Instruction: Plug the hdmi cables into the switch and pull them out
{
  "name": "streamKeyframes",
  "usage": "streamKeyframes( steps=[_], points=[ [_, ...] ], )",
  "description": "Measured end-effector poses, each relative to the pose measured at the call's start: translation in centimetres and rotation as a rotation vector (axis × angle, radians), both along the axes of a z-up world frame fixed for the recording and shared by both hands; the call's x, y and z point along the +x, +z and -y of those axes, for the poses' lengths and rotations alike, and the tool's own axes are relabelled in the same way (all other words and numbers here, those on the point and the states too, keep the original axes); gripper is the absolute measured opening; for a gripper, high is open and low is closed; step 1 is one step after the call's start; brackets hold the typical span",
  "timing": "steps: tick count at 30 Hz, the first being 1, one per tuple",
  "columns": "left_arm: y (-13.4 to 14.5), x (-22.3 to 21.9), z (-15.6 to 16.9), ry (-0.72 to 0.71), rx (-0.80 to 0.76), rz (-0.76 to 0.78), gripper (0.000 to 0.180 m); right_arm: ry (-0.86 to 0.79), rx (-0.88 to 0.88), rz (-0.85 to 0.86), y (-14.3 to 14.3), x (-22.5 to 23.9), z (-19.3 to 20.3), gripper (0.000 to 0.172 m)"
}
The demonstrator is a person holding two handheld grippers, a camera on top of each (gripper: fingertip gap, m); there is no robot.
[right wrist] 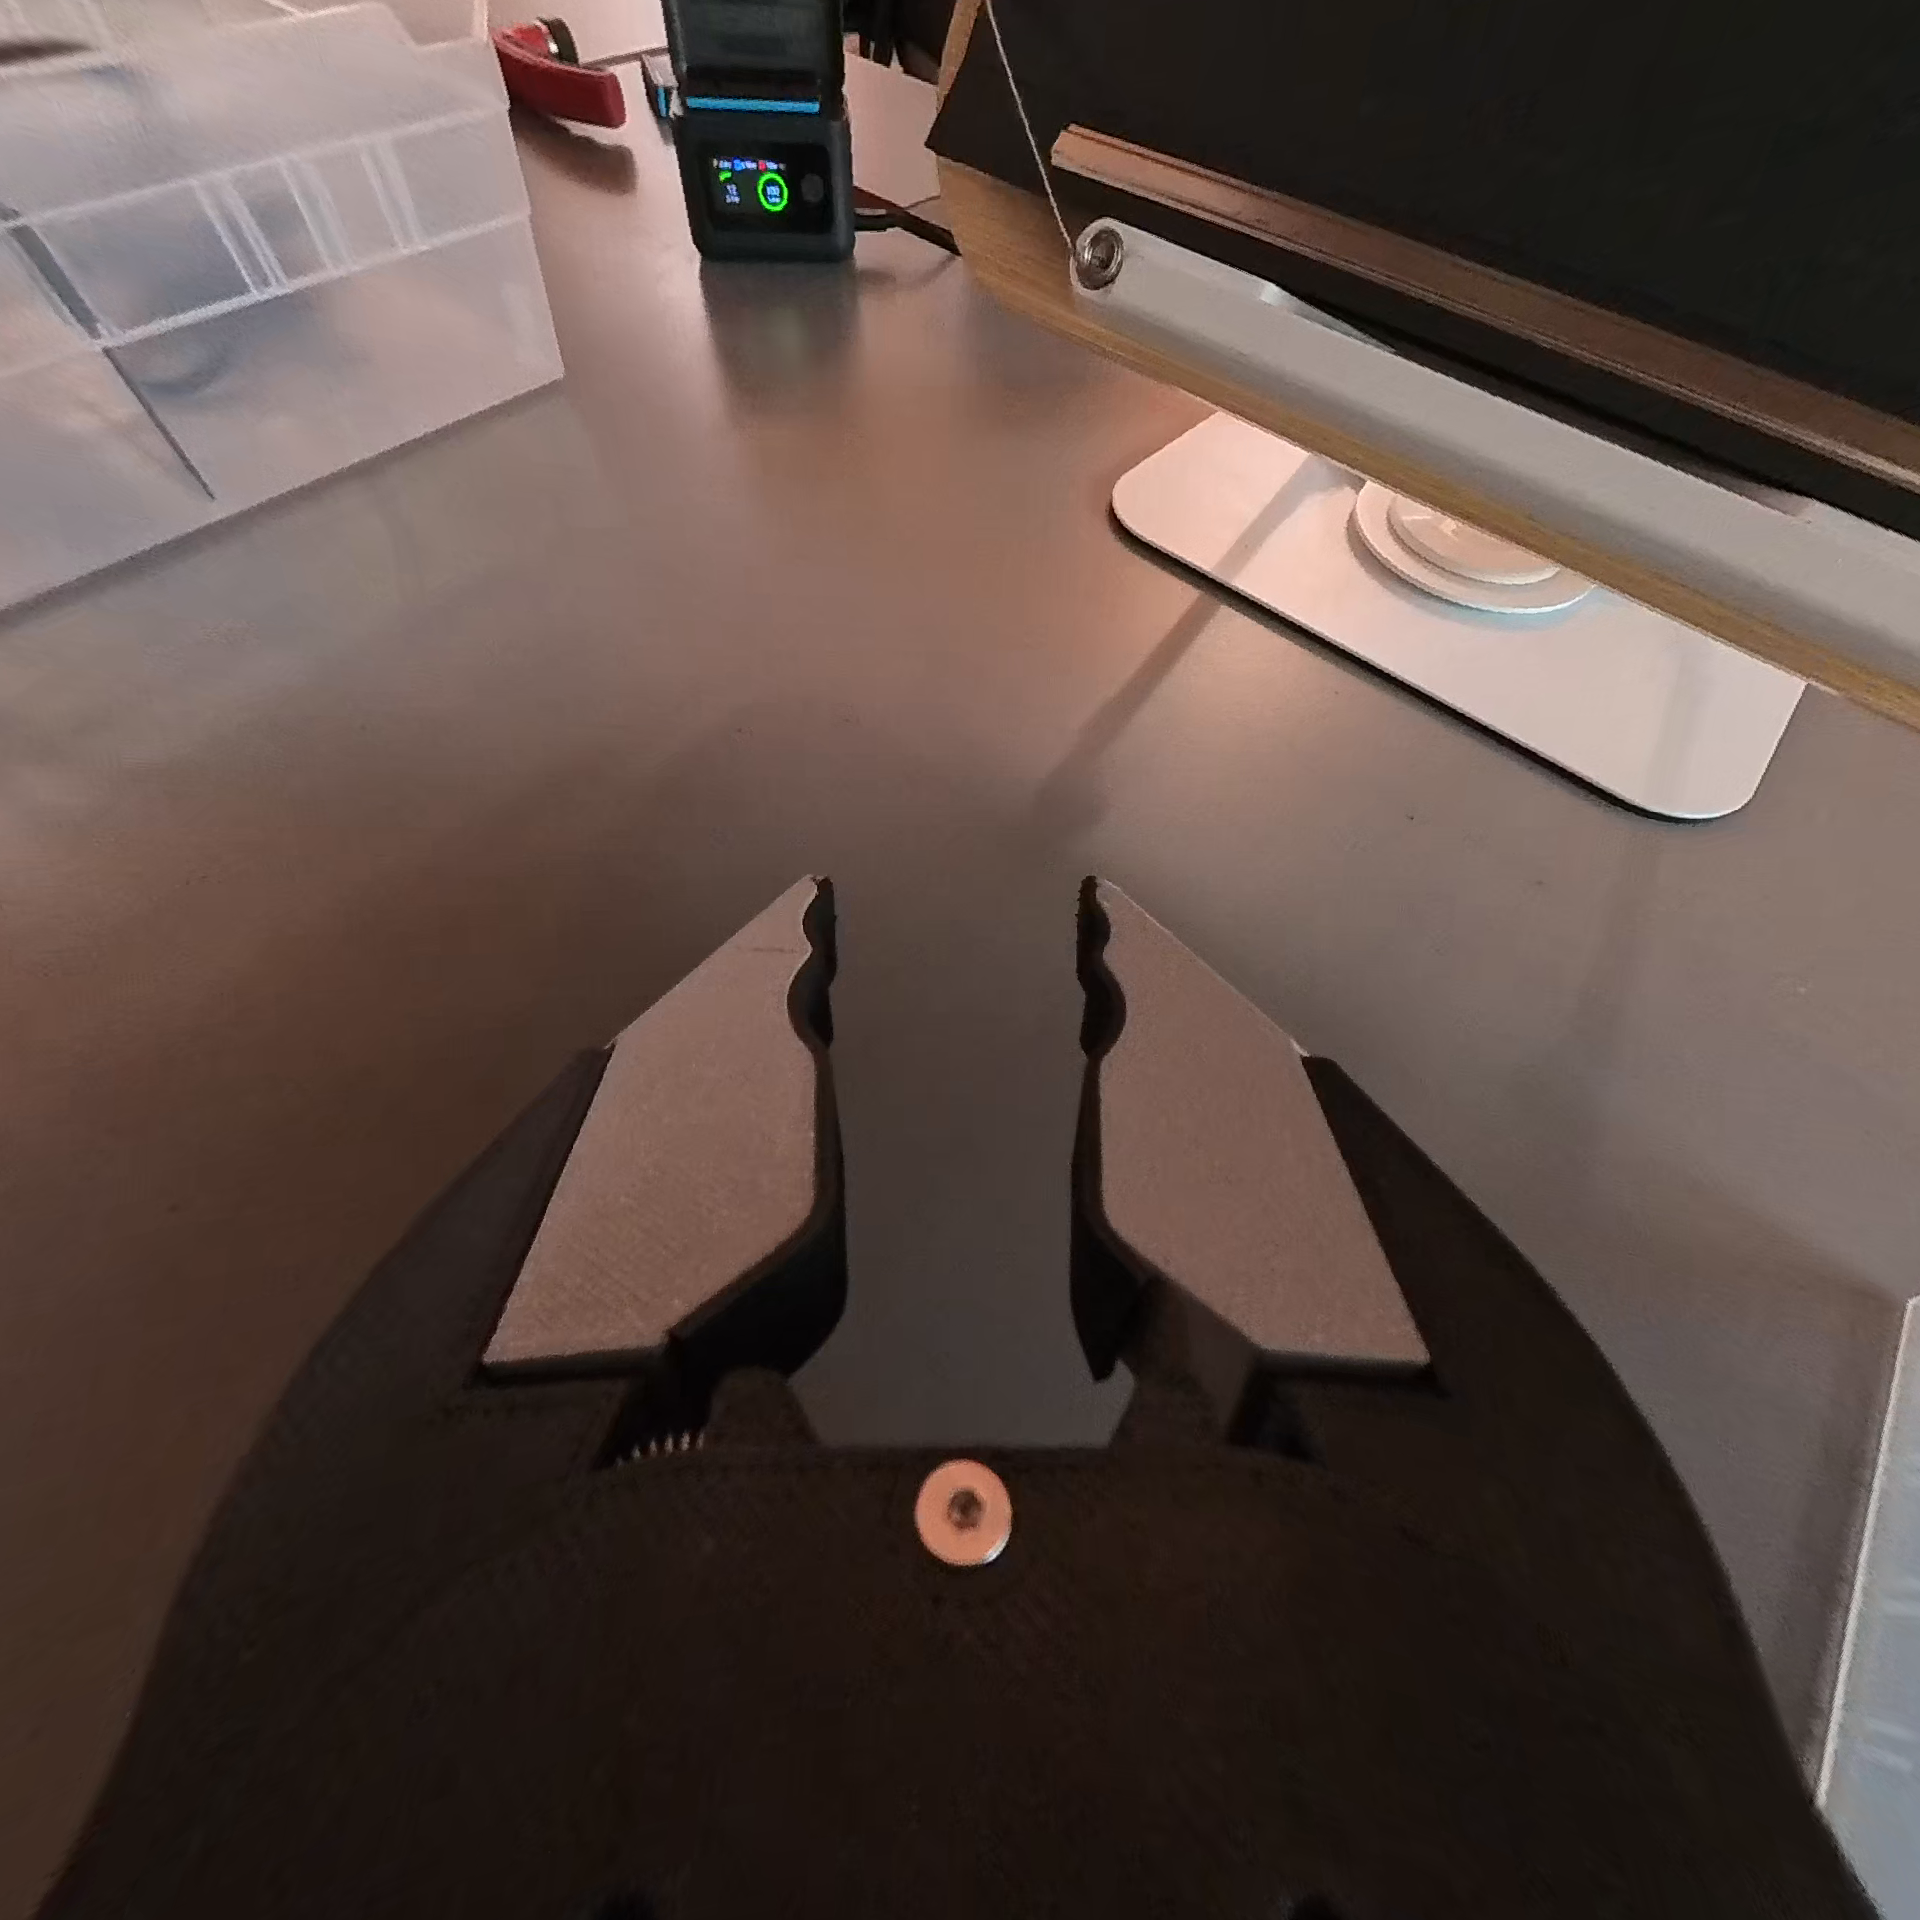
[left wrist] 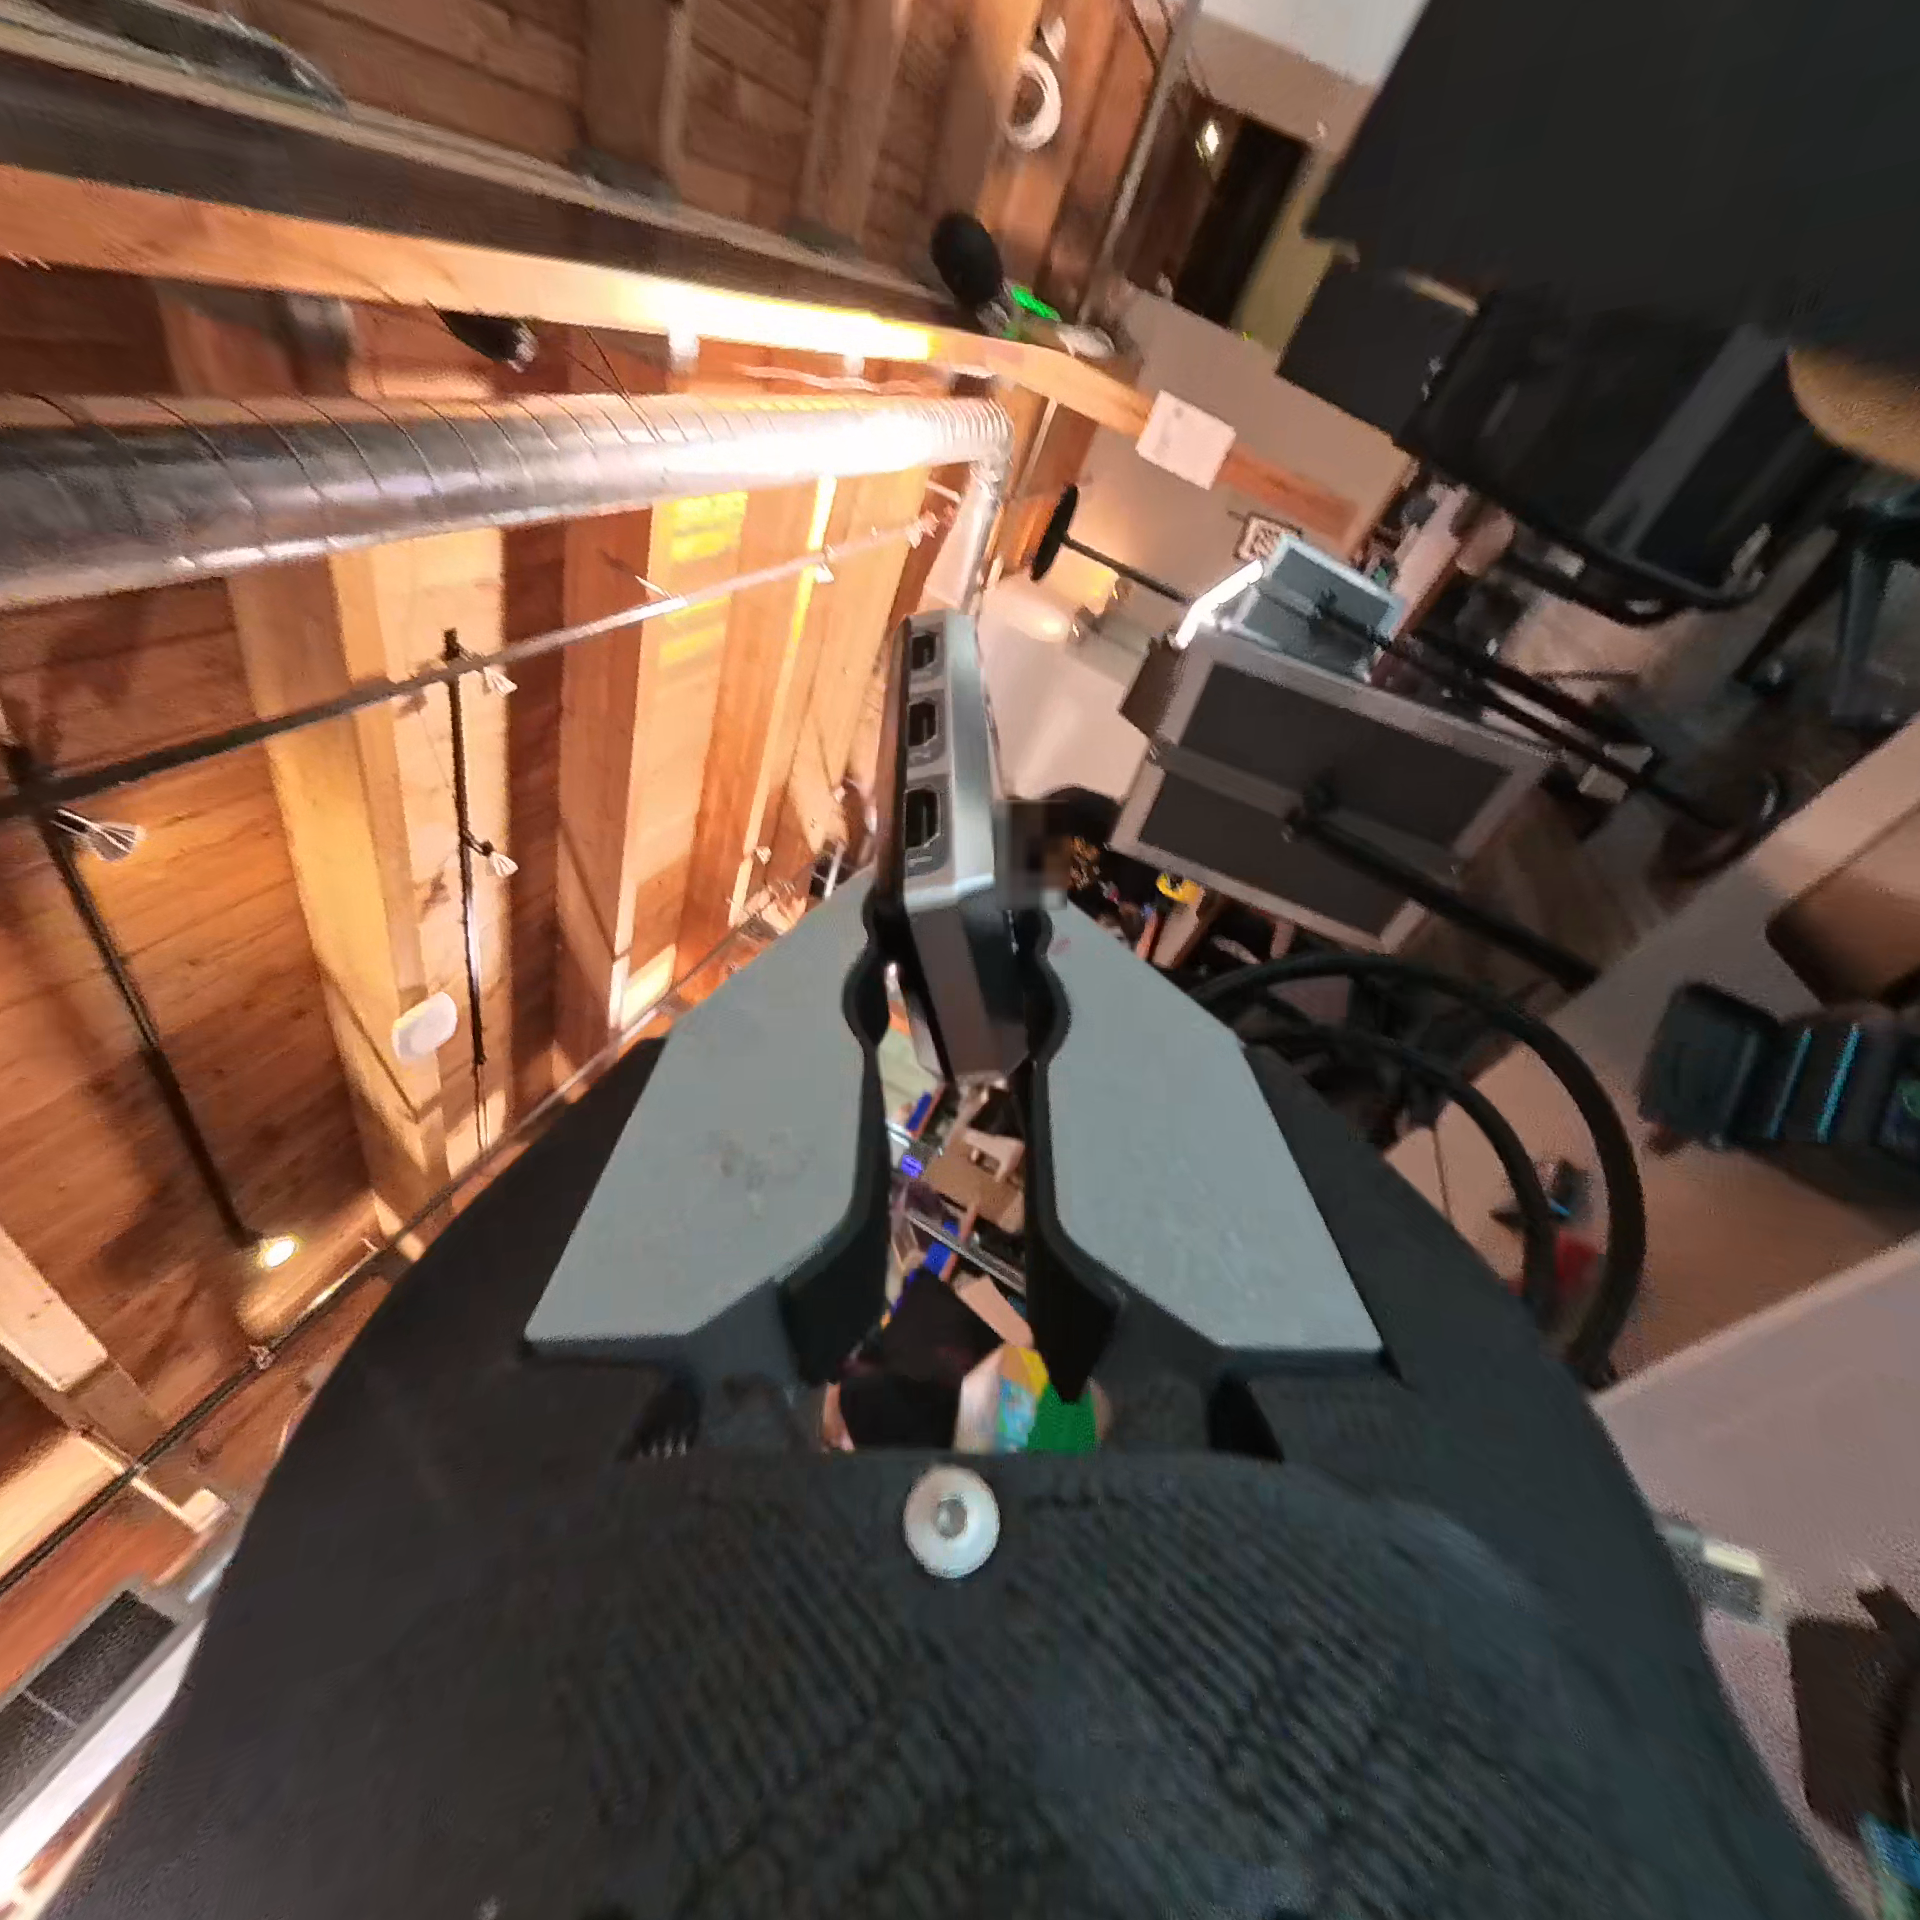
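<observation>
In the left wrist view my left gripper (left wrist: 954, 940) is shut on the grey HDMI switch (left wrist: 940, 769) and holds it up in the air, tilted toward the ceiling. The switch stands on end between the pads, and its row of three ports faces left with nothing plugged in. In the right wrist view my right gripper (right wrist: 954, 894) is open with nothing between its fingers, low over the dark table (right wrist: 520, 779). I see no HDMI cable plug in either view.
A monitor's white foot (right wrist: 1455, 613) and its lower edge (right wrist: 1455, 395) are at the right. A clear plastic organiser (right wrist: 239, 260) stands at the far left, a small black device with a lit screen (right wrist: 764, 187) at the back. Black cables (left wrist: 1455, 1091) loop behind the left gripper. The tips of one gripper are about 45 cm away from the tips of the other.
</observation>
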State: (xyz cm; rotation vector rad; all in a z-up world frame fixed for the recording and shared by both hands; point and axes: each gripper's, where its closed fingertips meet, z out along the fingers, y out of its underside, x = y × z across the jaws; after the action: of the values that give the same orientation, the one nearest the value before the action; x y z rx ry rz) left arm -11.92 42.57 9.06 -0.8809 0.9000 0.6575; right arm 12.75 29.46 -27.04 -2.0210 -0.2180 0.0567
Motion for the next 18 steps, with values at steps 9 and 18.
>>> streamKeyframes(
  steps=[9, 18],
  points=[
    [-3.0, 8.4, 8.8, -0.334, 0.003, -0.107, 0.019, 0.001, 0.019, -0.011, 0.5, 0.0, 0.0, 0.043],
    [-23.3, 17.0, 14.8, -0.540, 0.024, -0.436, 0.020, -0.050, 0.143, -0.088, 3.3, 1.6, 0.5, 0.045]
  ],
)
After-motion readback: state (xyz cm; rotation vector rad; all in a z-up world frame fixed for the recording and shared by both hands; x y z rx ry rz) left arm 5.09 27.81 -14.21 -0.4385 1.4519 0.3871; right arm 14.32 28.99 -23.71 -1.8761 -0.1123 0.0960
